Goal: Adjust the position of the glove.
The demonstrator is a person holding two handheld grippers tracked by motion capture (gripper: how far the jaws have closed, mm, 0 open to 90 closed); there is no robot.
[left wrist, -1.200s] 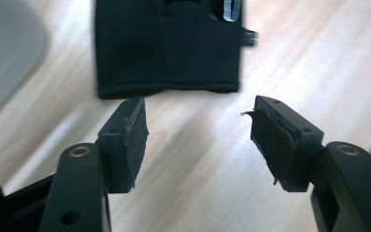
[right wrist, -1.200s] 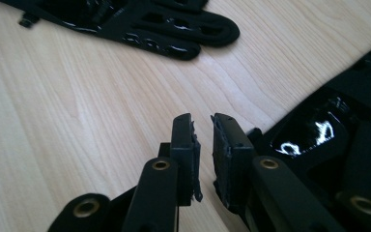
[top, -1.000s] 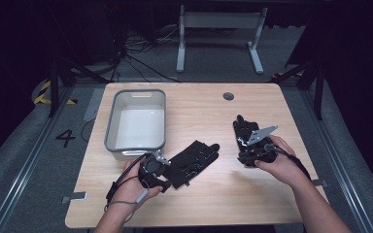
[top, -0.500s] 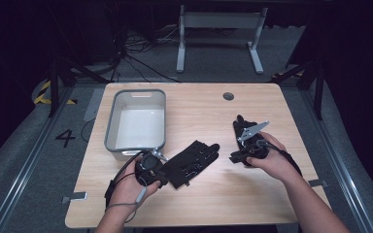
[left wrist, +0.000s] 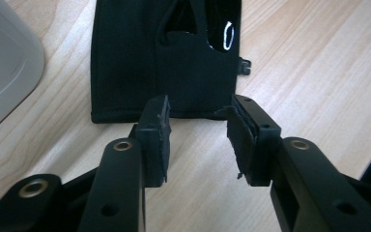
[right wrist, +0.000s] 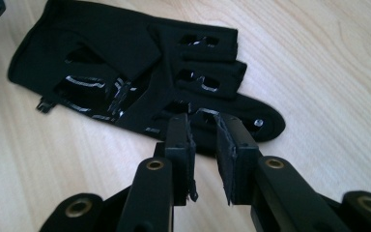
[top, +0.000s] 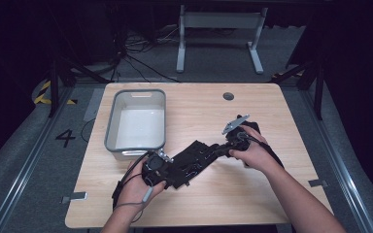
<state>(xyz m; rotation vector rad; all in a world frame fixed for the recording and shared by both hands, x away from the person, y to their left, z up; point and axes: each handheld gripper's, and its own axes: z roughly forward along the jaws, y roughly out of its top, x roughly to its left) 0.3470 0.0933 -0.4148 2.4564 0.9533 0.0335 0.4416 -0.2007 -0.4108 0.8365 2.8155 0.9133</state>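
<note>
A black fingerless glove [top: 194, 158] lay flat on the wooden tabletop [top: 272, 194], just beside the near corner of a grey bin [top: 110, 127], its long axis running diagonally between the two hands. The left gripper [left wrist: 198, 133] sat at the cuff end, with the straight hem directly ahead of its jaws; the right gripper [right wrist: 204, 145] came in from the opposite end, over the short finger stubs, so each hand was nearest to its own end of the glove. In the left gripper view the jaws stood well apart, one pad on either side of the middle of the hem, with bare wood showing in the gap and nothing held. In the right gripper view the jaws were drawn close, a narrow slit left between the worn pads, their tips at the edge of the glove beside the finger openings; whether fabric was already caught there could not be told. Any coming lift would seem to turn on that opposed arrangement, cuff to the left, fingers to the right. Glossy markings ran across the palm, and a small white loop-shaped mark showed near the cuff opening, but none of it read as words or a brand. A figure 4 [top: 66, 138] was marked on the floor left of the tabletop.
</note>
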